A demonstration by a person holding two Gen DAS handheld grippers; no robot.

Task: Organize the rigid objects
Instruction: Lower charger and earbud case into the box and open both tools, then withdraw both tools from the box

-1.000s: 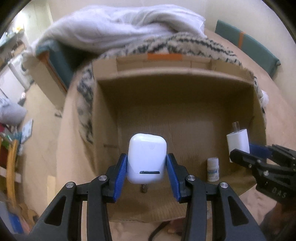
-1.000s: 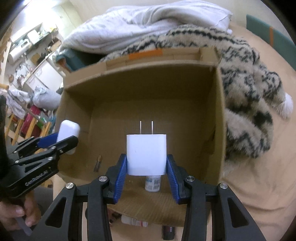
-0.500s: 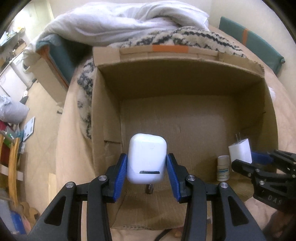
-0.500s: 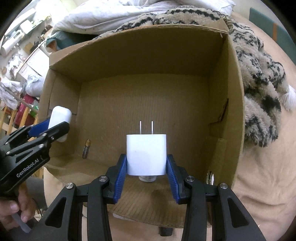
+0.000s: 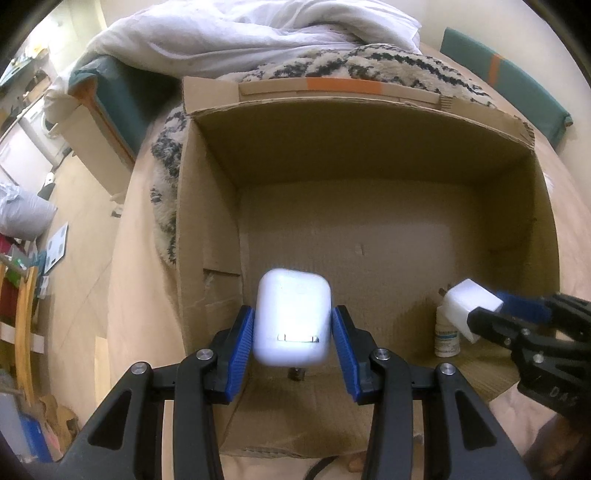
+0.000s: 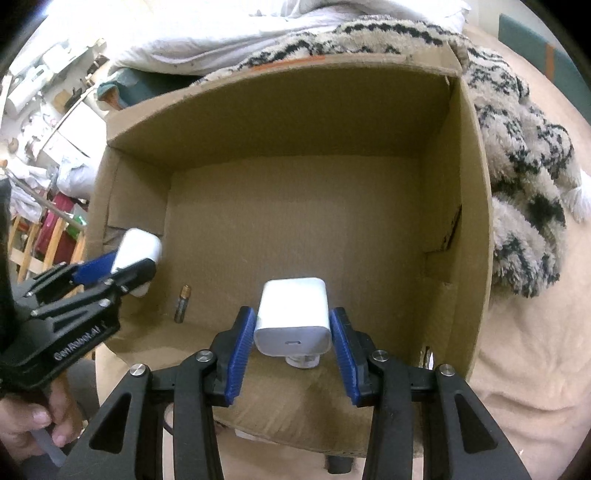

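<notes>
My left gripper is shut on a white earbud case, held above the near left part of an open cardboard box. That case also shows at the left of the right wrist view, over the box's left side. My right gripper is shut on a white charger block, prongs pointing away and hidden. The charger block appears at the right in the left wrist view. On the box floor lie a battery and a small white bottle.
The box sits on a tan bed cover. A black-and-cream fluffy blanket lies against its far and right sides, with a white duvet behind. A hand grips the left tool's handle.
Both grippers came forward over the box and tipped further down, so the view now looks into it. The charger's prongs dropped out of sight. Both grips are unchanged.
</notes>
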